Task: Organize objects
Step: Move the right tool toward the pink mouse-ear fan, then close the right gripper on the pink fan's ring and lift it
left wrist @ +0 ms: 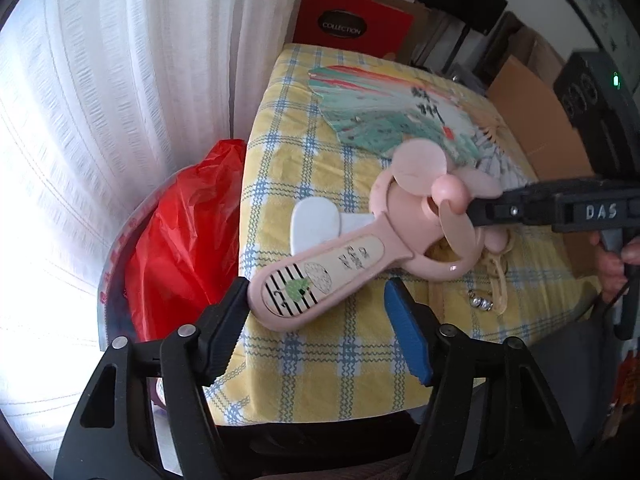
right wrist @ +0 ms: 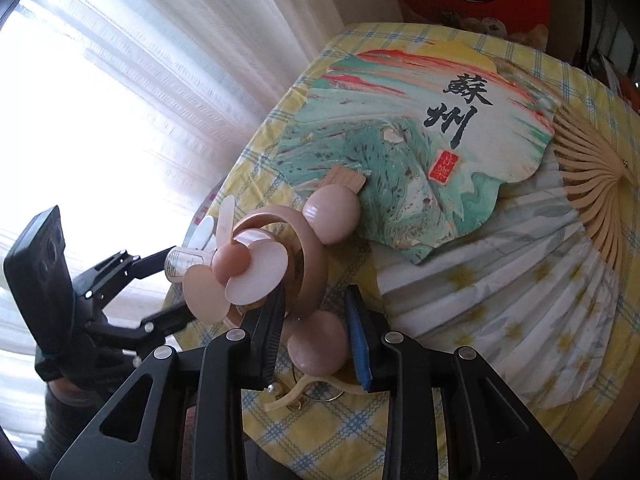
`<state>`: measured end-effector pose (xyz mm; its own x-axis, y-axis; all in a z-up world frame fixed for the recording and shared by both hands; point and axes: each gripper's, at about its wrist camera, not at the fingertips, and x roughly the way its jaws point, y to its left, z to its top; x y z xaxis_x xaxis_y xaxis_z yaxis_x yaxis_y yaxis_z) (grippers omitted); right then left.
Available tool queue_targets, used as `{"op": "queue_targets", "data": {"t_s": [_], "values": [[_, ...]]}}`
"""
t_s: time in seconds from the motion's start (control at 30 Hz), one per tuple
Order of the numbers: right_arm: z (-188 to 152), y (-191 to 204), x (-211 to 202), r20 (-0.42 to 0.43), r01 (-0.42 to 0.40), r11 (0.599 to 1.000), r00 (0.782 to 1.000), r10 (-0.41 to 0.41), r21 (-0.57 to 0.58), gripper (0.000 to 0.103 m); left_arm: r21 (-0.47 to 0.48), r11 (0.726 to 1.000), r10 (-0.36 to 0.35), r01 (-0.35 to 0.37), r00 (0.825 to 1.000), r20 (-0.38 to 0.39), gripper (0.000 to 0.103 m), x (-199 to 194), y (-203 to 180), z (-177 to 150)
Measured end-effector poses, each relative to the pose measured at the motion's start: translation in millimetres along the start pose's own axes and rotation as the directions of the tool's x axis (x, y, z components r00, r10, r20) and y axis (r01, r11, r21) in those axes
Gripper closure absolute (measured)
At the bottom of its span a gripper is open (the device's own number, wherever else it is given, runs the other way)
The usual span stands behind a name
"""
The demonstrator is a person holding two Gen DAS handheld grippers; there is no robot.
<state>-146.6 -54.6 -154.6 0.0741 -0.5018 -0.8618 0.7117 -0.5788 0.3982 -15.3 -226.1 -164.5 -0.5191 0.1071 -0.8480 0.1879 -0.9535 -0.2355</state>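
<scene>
Handing over the pink hand fan above the checked table

Between the right gripper's (right wrist: pixel 316 300) jaws sits the lower ear of the pink hand fan (left wrist: pixel 352 260), and they look clenched on it, carrying the fan just clear of the tablecloth (left wrist: pixel 320 360). The left gripper (left wrist: pixel 316 288) is released: the fan's handle end lies between its jaws, against one finger only. The step looks like a two-handed pickup, so next the left jaws should squeeze the handle before the fan is taken anywhere. Just under the right jaws lies one cream clip (right wrist: pixel 304 392). One white piece (left wrist: pixel 312 220), which I cannot identify, sits beyond the left jaws. Further ahead lie one painted fan (right wrist: pixel 400 120) atop one folding fan (right wrist: pixel 500 280), and a red box (left wrist: pixel 352 28) stands farthest.
</scene>
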Motion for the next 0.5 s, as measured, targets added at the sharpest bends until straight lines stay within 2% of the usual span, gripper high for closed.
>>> {"op": "queue_targets", "data": {"t_s": [0.17,0.27,0.5], "values": [[-0.3,5.4,-0.3,-0.001,-0.005,1.0,1.0,0.005,-0.015,0.08,-0.08,0.992,-0.095,0.095,0.995,-0.003,0.038,0.1,16.2,3.3],[-2.3,10.8,-2.0,0.003,-0.007,0.999,1.0,0.007,-0.032,0.085,-0.069,0.994,-0.09,0.09,0.996,-0.007,0.038,1.4,16.2,1.2],[-3.6,14.8,-1.7,0.002,0.003,0.998,1.0,-0.003,-0.065,0.085,-0.095,0.989,-0.113,0.112,0.994,0.004,0.038,-2.4,22.9,0.7]]}}
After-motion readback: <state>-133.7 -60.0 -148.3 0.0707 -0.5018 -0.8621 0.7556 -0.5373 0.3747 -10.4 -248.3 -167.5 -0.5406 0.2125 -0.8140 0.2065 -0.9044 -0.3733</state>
